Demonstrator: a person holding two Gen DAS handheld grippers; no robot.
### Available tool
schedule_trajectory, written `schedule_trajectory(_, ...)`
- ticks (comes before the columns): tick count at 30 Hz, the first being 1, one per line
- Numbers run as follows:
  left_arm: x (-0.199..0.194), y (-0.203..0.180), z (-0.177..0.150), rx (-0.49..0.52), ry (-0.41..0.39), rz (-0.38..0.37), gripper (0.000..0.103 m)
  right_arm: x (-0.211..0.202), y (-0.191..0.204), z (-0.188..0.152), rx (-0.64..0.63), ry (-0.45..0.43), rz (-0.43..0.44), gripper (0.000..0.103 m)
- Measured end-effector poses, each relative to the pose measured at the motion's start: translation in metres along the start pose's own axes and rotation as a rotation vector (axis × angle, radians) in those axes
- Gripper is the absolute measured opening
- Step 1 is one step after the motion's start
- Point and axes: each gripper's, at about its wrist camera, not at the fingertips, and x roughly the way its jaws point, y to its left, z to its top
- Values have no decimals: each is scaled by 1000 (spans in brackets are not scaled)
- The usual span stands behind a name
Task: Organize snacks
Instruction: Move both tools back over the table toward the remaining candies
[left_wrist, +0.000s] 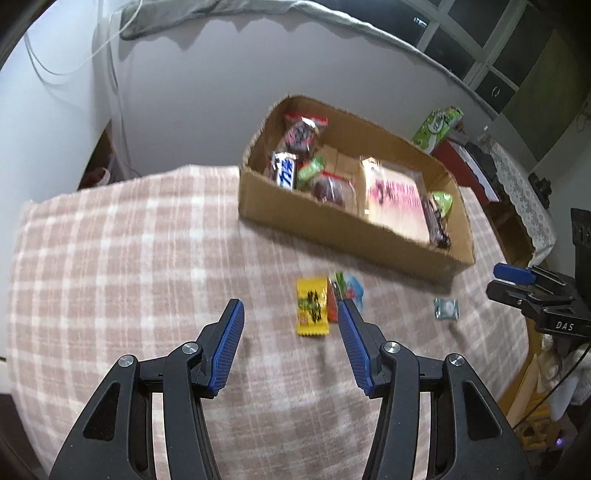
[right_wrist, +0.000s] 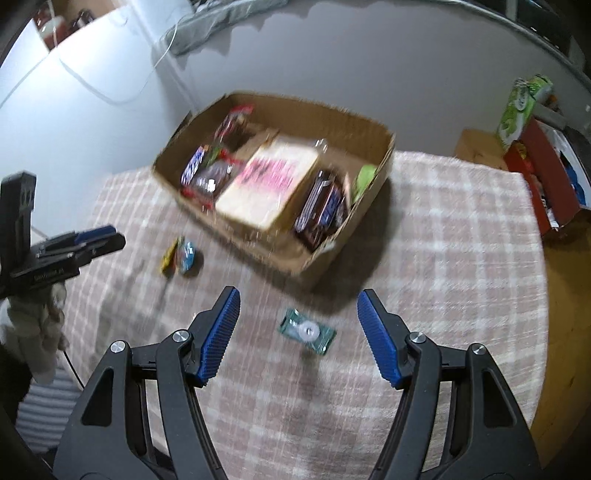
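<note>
An open cardboard box (left_wrist: 347, 236) (right_wrist: 258, 243) sits on the checked cloth and holds several wrapped snacks, among them a pink-printed pack (left_wrist: 397, 199) (right_wrist: 273, 177). In the left wrist view a yellow packet (left_wrist: 312, 308) and a small colourful packet (left_wrist: 347, 288) lie side by side just ahead of my left gripper (left_wrist: 290, 317), which is open and empty above the cloth. A small teal packet (right_wrist: 307, 331) (left_wrist: 446, 309) lies on the cloth between the open, empty fingers of my right gripper (right_wrist: 298, 301), below them.
The table wears a pink and white checked cloth (left_wrist: 129, 258) (right_wrist: 443, 258). A green carton (left_wrist: 436, 129) (right_wrist: 517, 110) and a red box (right_wrist: 543, 181) stand off the table's right side. A grey wall rises behind the box. Each gripper shows at the edge of the other's view.
</note>
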Motion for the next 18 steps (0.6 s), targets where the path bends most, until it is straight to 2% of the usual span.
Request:
schedule_trajectory(8, 18, -4, -7, 9, 35, -12, 52, 27, 2, -6, -79, 64, -22, 69)
schedule_trajectory(18, 28, -4, -6, 21, 46, -26, 52, 47, 2, -6, -134, 100, -34, 68)
